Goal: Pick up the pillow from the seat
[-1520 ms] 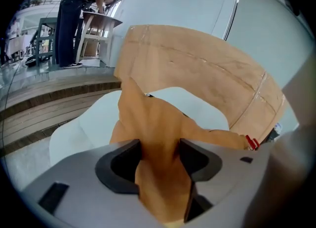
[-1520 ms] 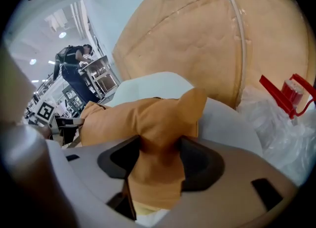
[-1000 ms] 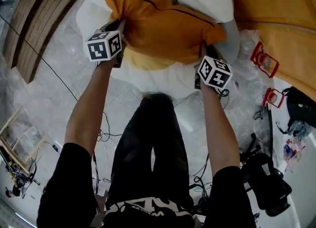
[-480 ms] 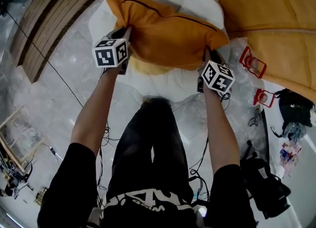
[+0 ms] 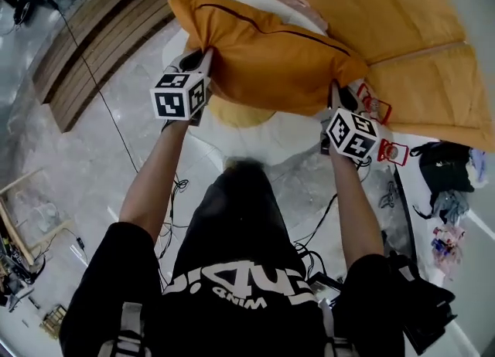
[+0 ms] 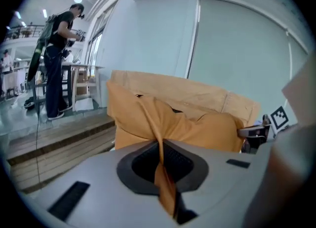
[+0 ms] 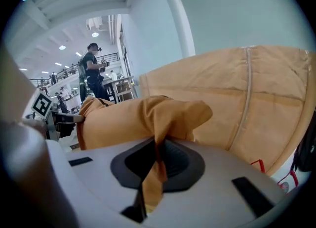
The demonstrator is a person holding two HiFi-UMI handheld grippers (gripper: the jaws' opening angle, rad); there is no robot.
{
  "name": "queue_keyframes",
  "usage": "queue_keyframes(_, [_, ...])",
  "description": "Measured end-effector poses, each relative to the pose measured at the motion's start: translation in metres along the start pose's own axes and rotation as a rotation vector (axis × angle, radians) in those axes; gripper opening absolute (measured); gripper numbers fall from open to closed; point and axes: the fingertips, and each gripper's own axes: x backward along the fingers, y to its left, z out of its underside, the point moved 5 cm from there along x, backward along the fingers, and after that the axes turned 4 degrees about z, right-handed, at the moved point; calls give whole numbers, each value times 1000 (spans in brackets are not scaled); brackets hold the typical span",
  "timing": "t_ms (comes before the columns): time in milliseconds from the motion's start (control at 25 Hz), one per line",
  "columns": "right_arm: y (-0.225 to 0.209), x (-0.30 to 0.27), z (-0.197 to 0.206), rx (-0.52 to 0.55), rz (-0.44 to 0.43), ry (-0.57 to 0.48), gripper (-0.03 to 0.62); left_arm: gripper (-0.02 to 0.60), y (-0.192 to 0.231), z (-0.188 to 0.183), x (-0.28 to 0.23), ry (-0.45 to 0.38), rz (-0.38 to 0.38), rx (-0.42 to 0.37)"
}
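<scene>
Above the white seat (image 5: 267, 137), the orange pillow (image 5: 271, 58) hung stretched between the two grippers. The left gripper (image 5: 203, 60) had its fingers pressed together on a fold of fabric at the pillow's left corner. The right gripper (image 5: 337, 91) pinched the right corner in the same way. Each gripper view showed a thin pleat of orange cloth clamped between the fingers, with the body of the pillow bulging beyond them.

Step in hand, by judgement: the lift. The pick-up appeared close to complete, since the pillow seemed to be carried by the two pinches alone. The next move called for a firm, even grip on both corners and level hands. Only thin cloth was held, and a slackened pinch on either side would probably let that end drop.

Limits of view: the pillow's far edge and underside were hidden. Whether its lowest bulge touched the seat could not be settled from overhead. The small red-framed items (image 5: 377, 108) just beside the right gripper were too small to identify. The large tan form (image 5: 402, 31) behind the pillow ran out of frame.
</scene>
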Motion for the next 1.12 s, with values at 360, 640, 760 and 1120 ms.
queue_keyframes(360, [43,158,-106,12,-14,-274,43,17,-62,-104,154,-229,-12,-173])
queue_keyframes(640, [58,246,-170,59,-73,-467,43,17,-105,-161,243,-440,-31,-257])
queue_keyframes(760, [58,264,-177,65,-82,-513,43,15,-119,-164,263,-510,-40,-282])
queue_keyframes(1120, [64,278,-180,70,-93,-525,43,15,-121,-158,275,-518,-40,-272])
